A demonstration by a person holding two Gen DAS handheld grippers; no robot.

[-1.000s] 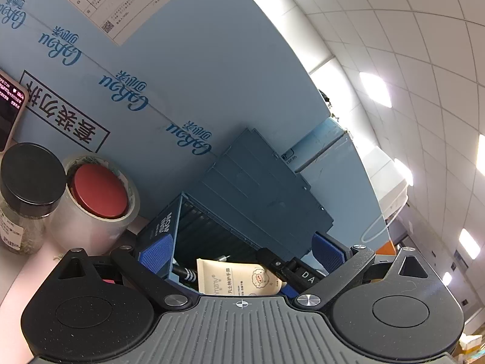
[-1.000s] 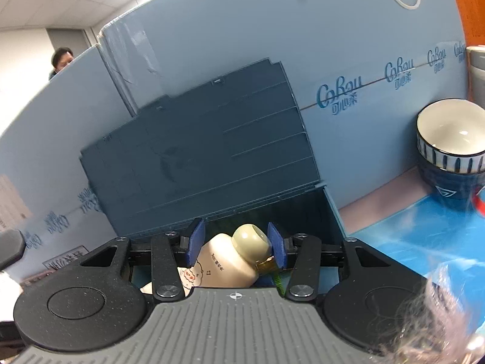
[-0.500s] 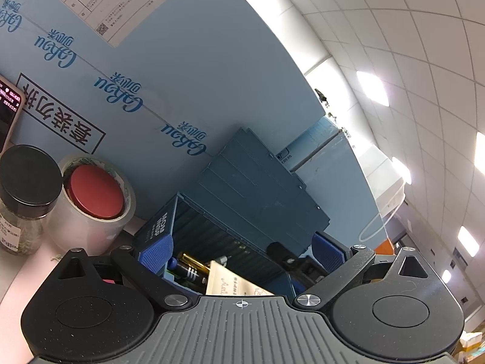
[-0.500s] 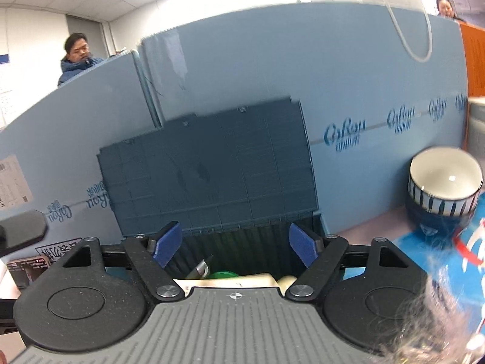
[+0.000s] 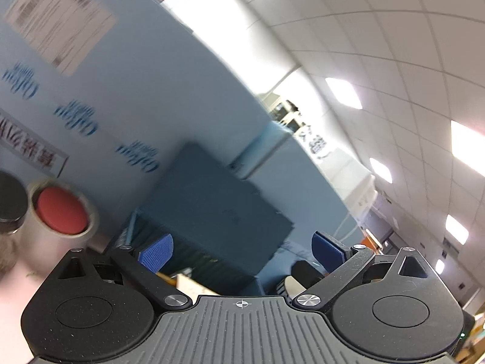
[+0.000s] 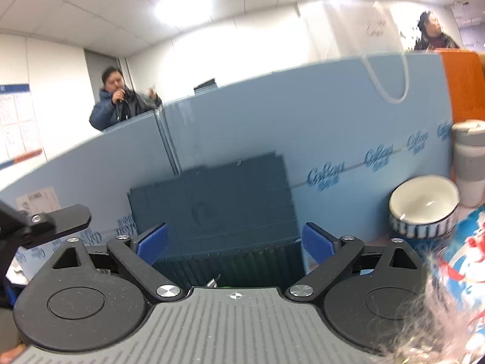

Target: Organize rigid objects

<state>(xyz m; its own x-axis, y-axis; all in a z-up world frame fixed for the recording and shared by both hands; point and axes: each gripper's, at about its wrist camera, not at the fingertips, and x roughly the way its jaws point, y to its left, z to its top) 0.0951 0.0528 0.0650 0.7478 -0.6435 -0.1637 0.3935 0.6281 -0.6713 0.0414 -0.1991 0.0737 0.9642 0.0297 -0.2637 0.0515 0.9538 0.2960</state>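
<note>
A dark blue storage box with its lid standing open (image 6: 218,200) sits against the light blue partition; it also shows in the left wrist view (image 5: 212,209). My right gripper (image 6: 235,241) is open and empty above the box's front. A pen tip (image 6: 213,282) pokes up inside the box. My left gripper (image 5: 242,247) is open and empty, to the left of the box; a cream item (image 5: 189,285) lies just below it. The cream bottle I held earlier is out of sight.
A tape roll with a red cap inside (image 5: 59,212) and a black-lidded jar (image 5: 9,203) stand at left. A striped white bowl (image 6: 424,206), a grey tumbler (image 6: 468,163) and a blue printed bag (image 6: 463,270) are at right. People stand behind the partition.
My right gripper opened and let go of the cream bottle into the box, then rose and drew back. My left gripper also lifted and pulled away from the box.
</note>
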